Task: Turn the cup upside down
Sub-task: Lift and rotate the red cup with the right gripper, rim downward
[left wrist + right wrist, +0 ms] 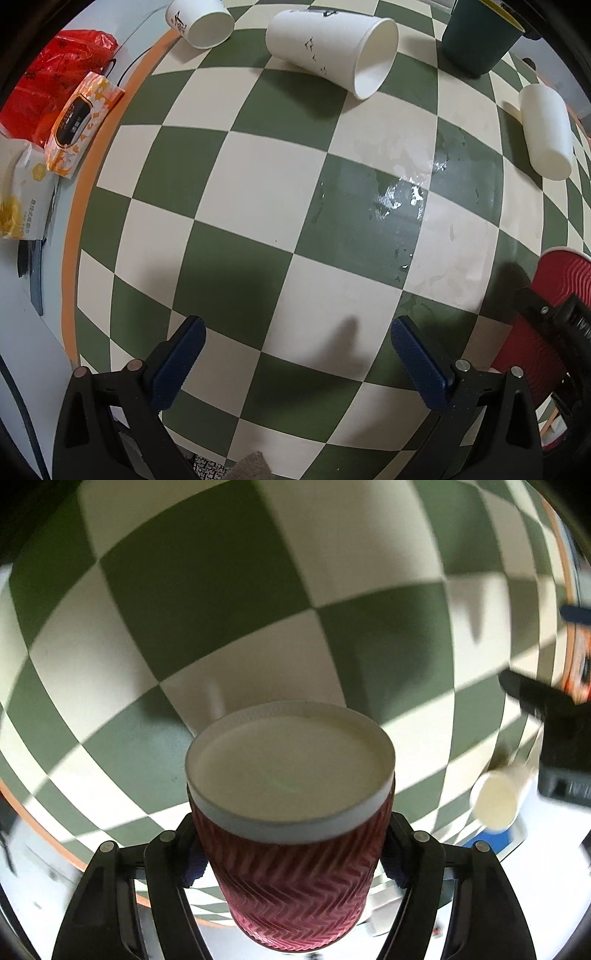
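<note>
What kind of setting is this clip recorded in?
Probably a home or casual tabletop: a green-and-cream checkered tablecloth, scattered paper cups, wet-wipe packs and a red plastic bag beside it.

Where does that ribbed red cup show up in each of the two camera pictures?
Left wrist view: the red cup sits at the far right edge, partly cut off, with the right gripper clamped on it.
Right wrist view: the red cup fills the lower centre, held between the fingers, its white base facing the camera.
Shared landmark: the green-and-cream checkered tablecloth lies under everything in both.
</note>
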Demonstrator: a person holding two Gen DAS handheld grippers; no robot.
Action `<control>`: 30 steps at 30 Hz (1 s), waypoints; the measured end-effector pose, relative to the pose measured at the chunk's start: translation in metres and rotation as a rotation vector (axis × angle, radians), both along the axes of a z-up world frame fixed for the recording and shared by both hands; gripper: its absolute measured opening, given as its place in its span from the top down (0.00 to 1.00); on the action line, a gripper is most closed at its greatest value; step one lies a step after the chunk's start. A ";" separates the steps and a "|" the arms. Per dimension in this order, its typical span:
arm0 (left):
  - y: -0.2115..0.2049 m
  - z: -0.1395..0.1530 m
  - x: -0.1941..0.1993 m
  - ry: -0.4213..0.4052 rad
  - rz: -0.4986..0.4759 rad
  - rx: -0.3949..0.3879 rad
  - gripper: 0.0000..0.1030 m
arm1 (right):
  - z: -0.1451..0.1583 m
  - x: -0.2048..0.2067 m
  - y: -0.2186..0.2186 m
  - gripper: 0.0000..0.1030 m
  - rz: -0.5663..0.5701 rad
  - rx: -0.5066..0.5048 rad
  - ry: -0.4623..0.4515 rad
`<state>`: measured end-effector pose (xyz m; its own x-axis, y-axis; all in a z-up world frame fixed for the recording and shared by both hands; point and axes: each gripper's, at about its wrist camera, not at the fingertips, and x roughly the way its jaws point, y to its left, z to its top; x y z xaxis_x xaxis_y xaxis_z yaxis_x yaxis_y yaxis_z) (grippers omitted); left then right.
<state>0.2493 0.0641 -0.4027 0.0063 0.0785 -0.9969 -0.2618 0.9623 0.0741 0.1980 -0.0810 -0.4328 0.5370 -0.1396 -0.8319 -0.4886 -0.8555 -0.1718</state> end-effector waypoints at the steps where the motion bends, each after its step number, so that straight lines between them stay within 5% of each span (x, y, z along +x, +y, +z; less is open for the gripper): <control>1: 0.000 0.001 0.001 -0.003 -0.002 0.000 0.00 | 0.000 0.003 -0.001 0.27 -0.058 0.005 0.012; 9: -0.006 0.008 0.005 -0.015 -0.021 0.003 0.00 | 0.020 0.045 0.014 0.27 -0.512 0.041 0.110; 19: -0.016 0.010 0.002 -0.023 -0.044 0.004 0.00 | 0.018 0.137 0.008 0.27 -1.337 0.015 0.306; 22: -0.017 0.011 -0.001 -0.024 -0.047 0.004 0.00 | 0.013 0.162 0.001 0.27 -1.509 0.028 0.323; 30: -0.020 0.010 -0.006 -0.023 -0.051 0.003 0.00 | 0.001 0.193 -0.021 0.27 -1.708 0.085 0.343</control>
